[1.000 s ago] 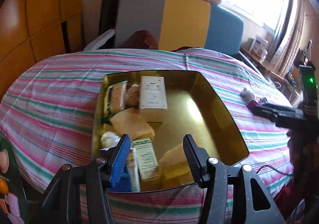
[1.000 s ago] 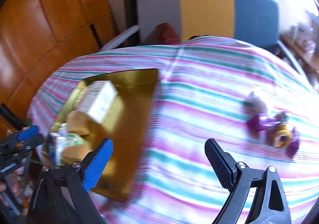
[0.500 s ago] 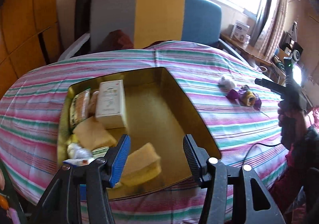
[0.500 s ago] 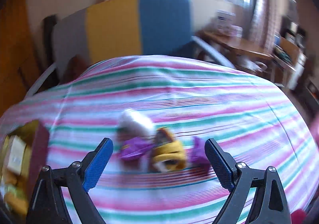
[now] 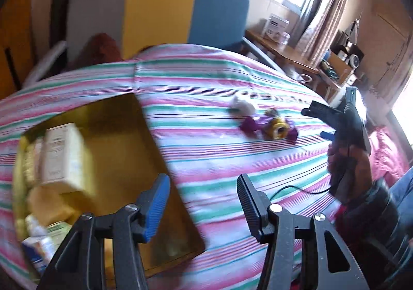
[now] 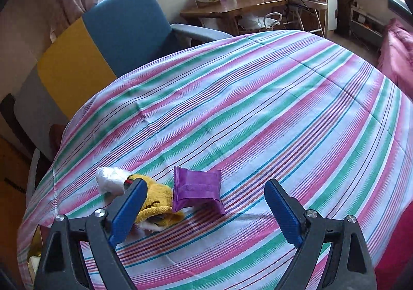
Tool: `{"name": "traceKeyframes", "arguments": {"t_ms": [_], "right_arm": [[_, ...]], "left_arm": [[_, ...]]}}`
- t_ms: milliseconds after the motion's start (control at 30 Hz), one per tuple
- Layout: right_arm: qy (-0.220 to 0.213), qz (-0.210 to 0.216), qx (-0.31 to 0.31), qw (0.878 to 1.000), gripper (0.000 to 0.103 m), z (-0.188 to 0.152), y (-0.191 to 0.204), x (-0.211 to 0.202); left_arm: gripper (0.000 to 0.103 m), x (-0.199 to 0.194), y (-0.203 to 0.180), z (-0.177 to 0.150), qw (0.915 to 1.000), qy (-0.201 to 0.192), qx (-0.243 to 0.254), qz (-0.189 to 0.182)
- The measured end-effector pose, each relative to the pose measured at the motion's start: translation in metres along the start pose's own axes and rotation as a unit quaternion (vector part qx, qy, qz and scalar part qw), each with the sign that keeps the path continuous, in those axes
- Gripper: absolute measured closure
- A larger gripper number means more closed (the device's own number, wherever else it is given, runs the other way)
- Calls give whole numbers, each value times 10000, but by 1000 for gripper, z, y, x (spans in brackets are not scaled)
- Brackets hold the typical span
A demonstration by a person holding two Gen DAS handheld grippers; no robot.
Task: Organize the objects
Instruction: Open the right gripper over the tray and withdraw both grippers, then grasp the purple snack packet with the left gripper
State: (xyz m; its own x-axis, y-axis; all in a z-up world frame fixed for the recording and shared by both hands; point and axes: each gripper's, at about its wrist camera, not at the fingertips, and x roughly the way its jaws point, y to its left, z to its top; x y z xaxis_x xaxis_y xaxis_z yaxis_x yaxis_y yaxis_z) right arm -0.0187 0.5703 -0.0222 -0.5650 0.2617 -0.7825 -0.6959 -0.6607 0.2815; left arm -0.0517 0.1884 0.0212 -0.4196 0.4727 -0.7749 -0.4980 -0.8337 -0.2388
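Right gripper (image 6: 204, 210) is released, jaws wide, nothing between them. It hangs over the striped cloth (image 6: 258, 109) with the purple packet (image 6: 197, 190) just ahead, roughly centred in the gap; no contact that we can see.

Left gripper (image 5: 202, 206) is also empty. Its jaws have just been closing partway with nothing between them, so not clenched and not gripping. It sits over the near right corner of the gold tin (image 5: 134, 155), tips over the cloth.

Step in hand, as we read it: the tin is part filled and we're reaching for the next loose item. Right side is the one lined up.

Loose pile, near to far from the right wrist view:
- purple packet, standing on edge, leaning slightly
- yellow knit piece (image 6: 155, 202), touching the packet's left side, partly behind the left finger
- white wad (image 6: 111, 180), just behind the yellow piece

Tin sits well apart from the pile, off to the left. It holds a cream box (image 5: 63, 153) and more things we can't make out through the blur.

Next move, our call: drop the right gripper down and forward so the pads straddle the packet's flat faces, then close. The packet looks soft, so we expect it to crumple. The left finger is near the yellow piece and could snag it.

Beyond the table: a grey, yellow and blue chair (image 5: 155, 11).
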Motion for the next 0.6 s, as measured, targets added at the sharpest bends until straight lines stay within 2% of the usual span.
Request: {"name": "traceKeyframes", "arguments": {"t_ms": [100, 167, 233, 300, 400, 433, 533, 600], "right_arm": [[-35, 148, 111, 9998, 11, 2, -3, -3], [2, 252, 73, 9997, 11, 1, 0, -2], [0, 342, 31, 9994, 12, 1, 4, -3], [-1, 429, 28, 9991, 11, 1, 5, -4], [55, 574, 127, 9983, 12, 2, 4, -2], [80, 605, 153, 9980, 12, 3, 3, -1], [154, 755, 259, 9967, 12, 3, 2, 2], [157, 791, 295, 9963, 12, 5, 1, 2]], "left_arm": [[58, 34, -19, 19, 9984, 333, -149, -429], [60, 58, -27, 31, 9933, 618, -456, -858], [61, 80, -35, 39, 9894, 764, -692, -1026], [63, 97, -39, 45, 9840, 906, -930, -1221], [62, 132, -41, 58, 9700, 1174, -1524, -1488], [61, 141, -42, 63, 9676, 1234, -1613, -1503], [55, 174, -45, 75, 9533, 1485, -2116, -1559], [50, 188, -48, 81, 9495, 1540, -2315, -1452]]}}
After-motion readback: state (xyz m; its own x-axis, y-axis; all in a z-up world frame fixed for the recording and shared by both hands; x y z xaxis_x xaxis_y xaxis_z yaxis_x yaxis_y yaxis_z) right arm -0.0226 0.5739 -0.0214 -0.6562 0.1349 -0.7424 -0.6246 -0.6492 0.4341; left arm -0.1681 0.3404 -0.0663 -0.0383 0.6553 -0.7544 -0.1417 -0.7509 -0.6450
